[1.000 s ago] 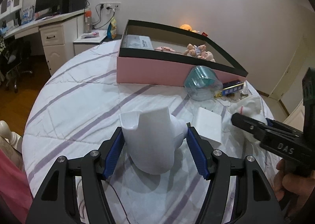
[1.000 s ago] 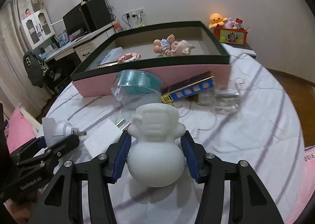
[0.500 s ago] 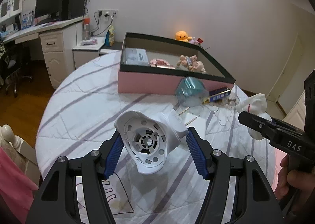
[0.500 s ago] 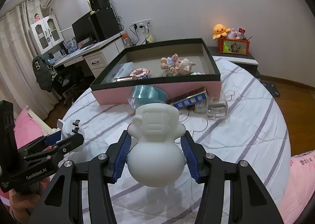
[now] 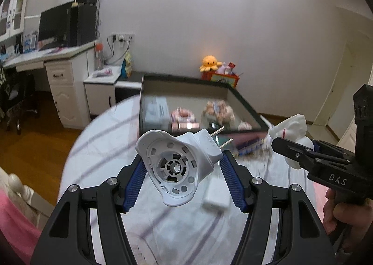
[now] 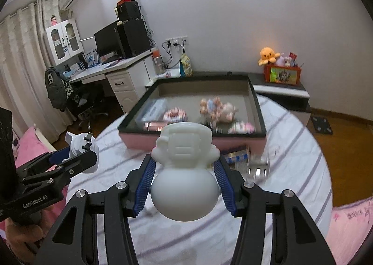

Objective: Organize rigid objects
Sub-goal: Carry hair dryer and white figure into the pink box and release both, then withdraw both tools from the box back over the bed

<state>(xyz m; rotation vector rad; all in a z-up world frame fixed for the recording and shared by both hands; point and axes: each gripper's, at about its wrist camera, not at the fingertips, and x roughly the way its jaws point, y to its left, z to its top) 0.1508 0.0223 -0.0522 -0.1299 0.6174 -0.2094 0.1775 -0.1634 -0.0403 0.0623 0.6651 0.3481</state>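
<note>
My left gripper [image 5: 183,177] is shut on a white plug-in lamp base [image 5: 174,167], its two prongs pointing up right, held high above the round table. My right gripper [image 6: 185,183] is shut on a white rounded figurine [image 6: 185,171], also lifted. Each gripper shows in the other's view: the right one with the figurine [image 5: 291,134] at the right, the left one with the lamp base [image 6: 79,148] at the left. Beyond both lies the pink storage box with a dark rim [image 6: 258,111], also seen in the left wrist view [image 5: 247,106], holding dolls and small boxes.
On the striped tablecloth [image 6: 291,148] lie a white adapter block [image 5: 215,195], a blue-yellow box [image 6: 235,153] and a clear plastic case [image 6: 258,167]. A desk with a monitor [image 6: 105,43] stands at the back left. A pink bed edge [image 6: 349,218] is at the right.
Both grippers have risen well above the table with their objects, so the box interior now shows from above. The lamp base tilted and shows its hollow underside.
</note>
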